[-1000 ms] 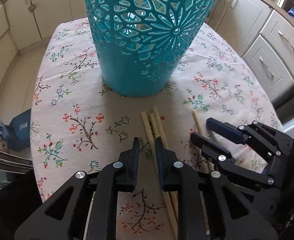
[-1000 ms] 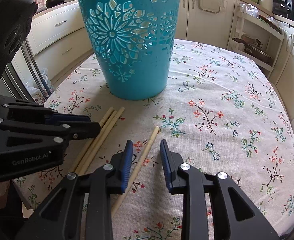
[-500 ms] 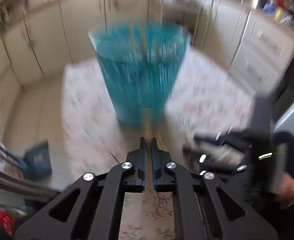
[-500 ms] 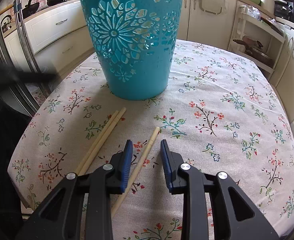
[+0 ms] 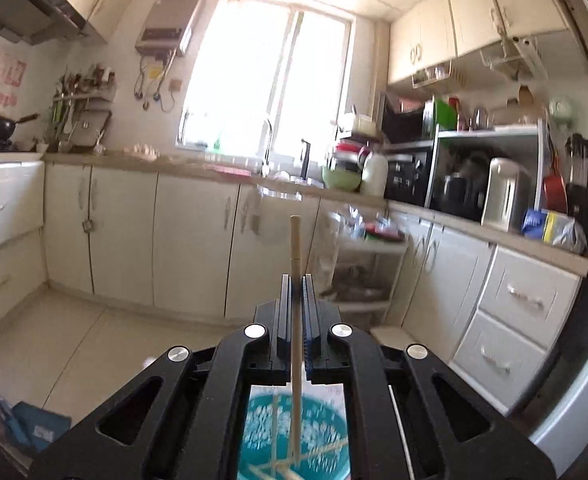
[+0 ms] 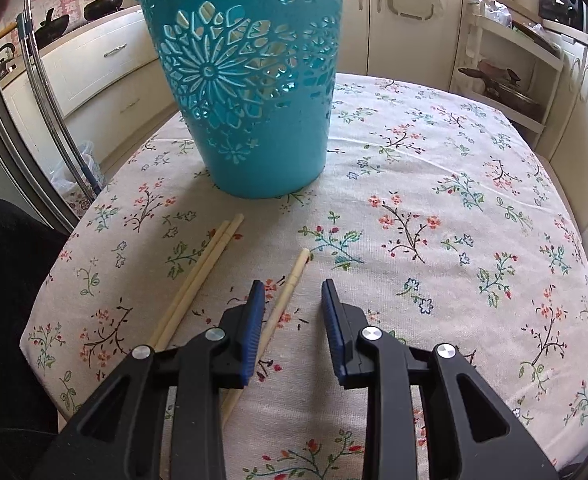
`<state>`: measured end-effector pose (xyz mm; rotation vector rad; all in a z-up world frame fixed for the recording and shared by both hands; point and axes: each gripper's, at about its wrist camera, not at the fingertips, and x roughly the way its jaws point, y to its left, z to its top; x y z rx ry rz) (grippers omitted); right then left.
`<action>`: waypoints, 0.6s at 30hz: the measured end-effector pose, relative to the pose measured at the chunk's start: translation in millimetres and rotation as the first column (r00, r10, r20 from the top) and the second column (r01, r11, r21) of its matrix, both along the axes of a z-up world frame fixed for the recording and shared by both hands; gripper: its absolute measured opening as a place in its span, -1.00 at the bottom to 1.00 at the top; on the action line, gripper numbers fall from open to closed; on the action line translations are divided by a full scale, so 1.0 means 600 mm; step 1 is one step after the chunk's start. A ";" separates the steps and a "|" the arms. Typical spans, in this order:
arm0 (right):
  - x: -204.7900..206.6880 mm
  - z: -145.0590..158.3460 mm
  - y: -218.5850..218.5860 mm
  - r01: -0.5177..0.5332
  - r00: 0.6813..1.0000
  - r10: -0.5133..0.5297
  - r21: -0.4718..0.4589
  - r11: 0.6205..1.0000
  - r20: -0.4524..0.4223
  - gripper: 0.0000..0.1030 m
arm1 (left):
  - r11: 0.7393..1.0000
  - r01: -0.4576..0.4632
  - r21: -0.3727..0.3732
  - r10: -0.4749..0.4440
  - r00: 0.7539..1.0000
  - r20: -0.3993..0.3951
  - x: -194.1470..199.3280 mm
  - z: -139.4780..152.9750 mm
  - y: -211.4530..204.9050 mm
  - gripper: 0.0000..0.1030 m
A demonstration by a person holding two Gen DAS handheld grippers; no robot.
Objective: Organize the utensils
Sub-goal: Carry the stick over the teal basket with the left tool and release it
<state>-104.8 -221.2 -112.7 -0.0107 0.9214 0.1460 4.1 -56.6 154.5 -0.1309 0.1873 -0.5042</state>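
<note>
Left wrist view: left gripper (image 5: 295, 280) pinching chopstick (image 5: 295, 240) upright, directly above basket (image 5: 294, 436), tip pointing down into it.

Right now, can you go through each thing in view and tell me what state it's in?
Left hand-held gripper: shut on a chopstick.
Held chopstick: upright, above the basket opening.
Right hand-held gripper: open, holding nothing.
Single chopstick: flat on the tablecloth, between the open fingers.
Chopstick pair: flat, side by side.
Teal basket: upright, chopsticks already inside.
</note>
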 end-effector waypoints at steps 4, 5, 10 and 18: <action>0.008 -0.001 0.000 0.002 1.000 -0.002 0.002 1.000 0.003 -0.40 | 1.000 -0.001 0.029 0.000 1.000 0.028 0.007 -0.006 -0.014 -0.92; 0.008 -0.001 -0.001 0.001 1.000 -0.001 0.002 1.000 0.003 -0.40 | 0.999 -0.001 0.038 0.000 1.000 0.026 0.007 -0.012 -0.015 -0.92; 0.007 0.001 -0.005 0.005 1.000 -0.005 -0.001 1.000 -0.003 -0.39 | 0.990 0.006 0.137 0.002 0.998 -0.058 0.017 -0.077 -0.031 -0.92; 0.012 0.001 -0.014 0.030 0.999 -0.030 0.005 1.000 -0.016 -0.39 | 0.964 -0.006 0.266 0.060 0.979 -0.195 0.016 -0.165 -0.025 -0.69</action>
